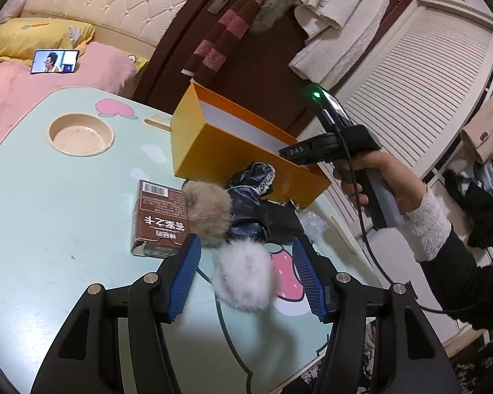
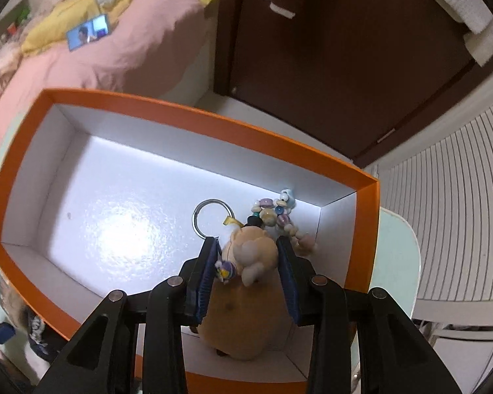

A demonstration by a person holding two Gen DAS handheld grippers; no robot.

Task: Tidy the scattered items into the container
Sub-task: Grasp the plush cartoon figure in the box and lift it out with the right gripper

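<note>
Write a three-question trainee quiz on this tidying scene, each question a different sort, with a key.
1. True or false: the right gripper holds a tan plush keychain toy over the orange cardboard box with a white inside.
2. Which lies between the left gripper fingers, untouched? A) brown printed carton B) white fur pompom C) dark shiny pouch
3. Fill in: a silver metal ___ shows beyond the plush toy.

Key: 1 true; 2 B; 3 ring
</note>
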